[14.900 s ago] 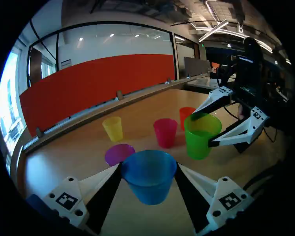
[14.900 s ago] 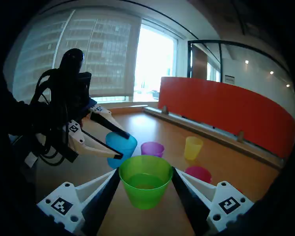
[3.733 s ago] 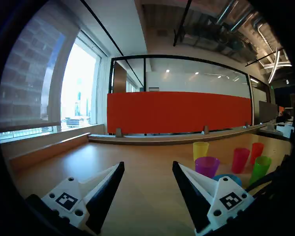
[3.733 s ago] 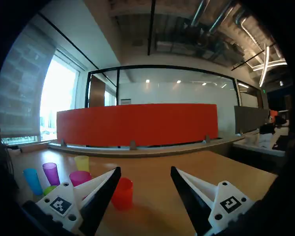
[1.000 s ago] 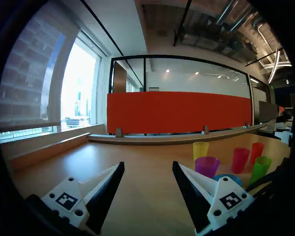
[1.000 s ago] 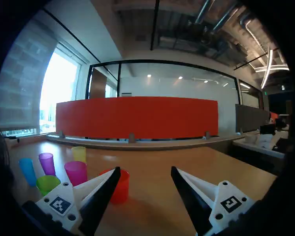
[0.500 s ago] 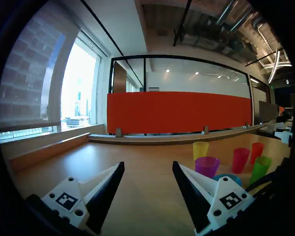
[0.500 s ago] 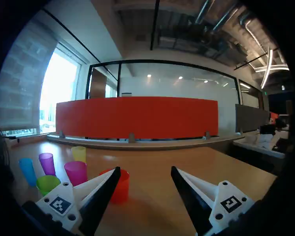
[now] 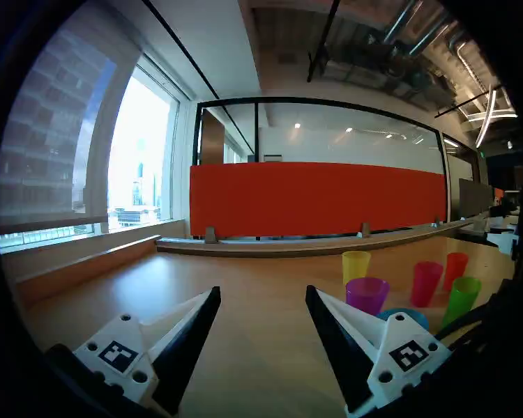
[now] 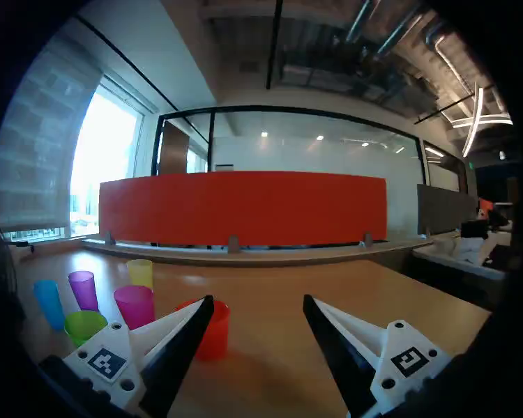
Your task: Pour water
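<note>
Several plastic cups stand on the wooden table (image 9: 261, 279). In the left gripper view they lie to the right: yellow cup (image 9: 355, 266), purple cup (image 9: 367, 295), pink cup (image 9: 426, 283), red cup (image 9: 455, 269), green cup (image 9: 462, 298) and the blue cup's rim (image 9: 411, 315) behind my right finger. My left gripper (image 9: 261, 292) is open and holds nothing. In the right gripper view the cups lie to the left: blue cup (image 10: 49, 302), purple cup (image 10: 84, 290), yellow cup (image 10: 139, 273), pink cup (image 10: 135, 306), green cup (image 10: 84, 326), red cup (image 10: 216, 338). My right gripper (image 10: 257, 299) is open with nothing between its fingers.
A red partition (image 9: 317, 198) runs along the table's far edge. Windows (image 9: 139, 167) stand at the left. Bare wood stretches ahead of both grippers. A desk with items (image 10: 464, 254) sits at the far right in the right gripper view.
Both grippers have let go of the blue and green cups held earlier and now sit low on the table. Over the last second nothing has visibly moved.
</note>
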